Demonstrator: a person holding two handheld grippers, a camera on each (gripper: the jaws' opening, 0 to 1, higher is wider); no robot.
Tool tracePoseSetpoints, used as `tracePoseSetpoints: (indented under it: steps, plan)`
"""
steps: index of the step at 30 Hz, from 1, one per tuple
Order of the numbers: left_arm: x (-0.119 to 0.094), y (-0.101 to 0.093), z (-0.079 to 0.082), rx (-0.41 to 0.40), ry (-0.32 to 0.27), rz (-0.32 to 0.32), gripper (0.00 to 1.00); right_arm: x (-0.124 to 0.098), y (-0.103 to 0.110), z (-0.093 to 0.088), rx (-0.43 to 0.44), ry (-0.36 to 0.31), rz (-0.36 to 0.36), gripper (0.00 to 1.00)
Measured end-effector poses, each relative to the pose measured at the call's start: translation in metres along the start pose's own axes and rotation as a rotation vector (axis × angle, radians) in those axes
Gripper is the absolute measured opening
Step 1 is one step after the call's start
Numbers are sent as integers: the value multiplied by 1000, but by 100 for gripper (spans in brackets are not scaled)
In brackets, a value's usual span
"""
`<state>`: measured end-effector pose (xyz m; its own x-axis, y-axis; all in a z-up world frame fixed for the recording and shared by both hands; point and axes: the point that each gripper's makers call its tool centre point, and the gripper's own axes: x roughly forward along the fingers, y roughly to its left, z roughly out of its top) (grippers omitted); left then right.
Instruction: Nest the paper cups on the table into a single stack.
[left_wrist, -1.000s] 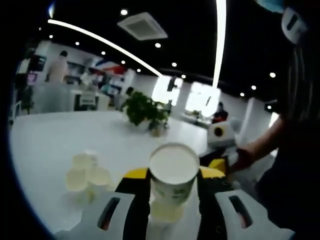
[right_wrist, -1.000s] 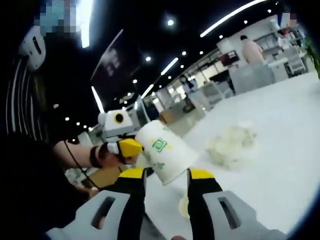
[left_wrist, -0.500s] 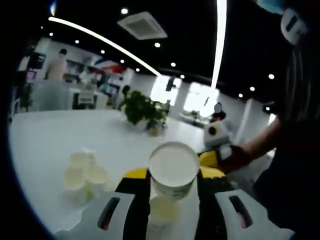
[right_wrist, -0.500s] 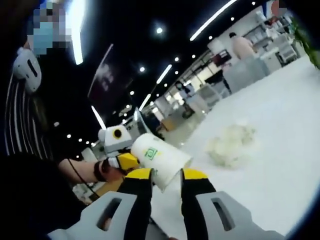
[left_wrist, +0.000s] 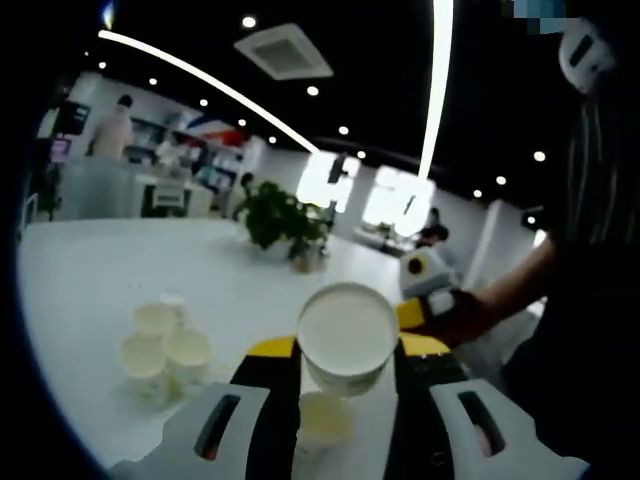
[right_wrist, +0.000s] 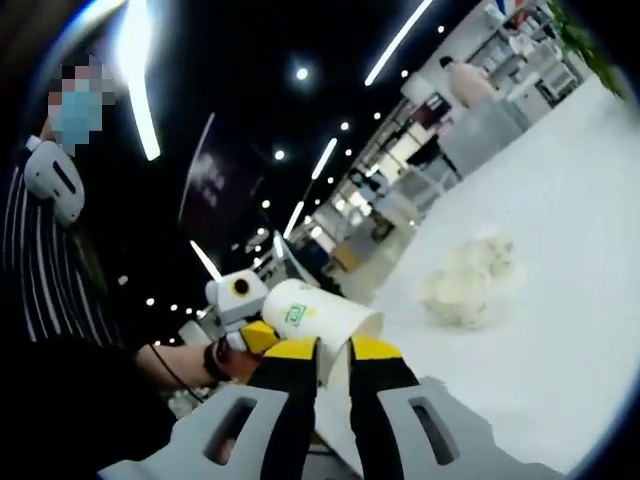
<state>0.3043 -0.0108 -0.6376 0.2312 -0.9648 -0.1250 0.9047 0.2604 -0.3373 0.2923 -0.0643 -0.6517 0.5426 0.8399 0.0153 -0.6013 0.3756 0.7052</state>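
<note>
Here a paper cup (left_wrist: 347, 338) is gripped between the yellow-tipped jaws of the left gripper (left_wrist: 346, 350), its open mouth turned toward the camera, raised above the white table (left_wrist: 90, 270). A cluster of loose cups (left_wrist: 155, 345) is seen standing on the table to the left, and one more cup (left_wrist: 325, 417) sits below the held one. In the right gripper view, the right gripper (right_wrist: 331, 352) is seen nearly closed, its jaws holding nothing, close beside the held cup.
</note>
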Motion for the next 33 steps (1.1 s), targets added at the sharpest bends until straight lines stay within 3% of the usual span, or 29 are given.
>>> tracePoseSetpoints:
  steps: [13,24,33]
  plan:
    - [-1,-7,4,-3,-18,-27,35,-4,9,6,125,-59,75,5]
    - [1,-15,2,35,-5,-49,36,-12,18,11,330,-108,172,0]
    - [4,-15,0,64,1,-51,37,-14,20,14,381,-84,175,0]
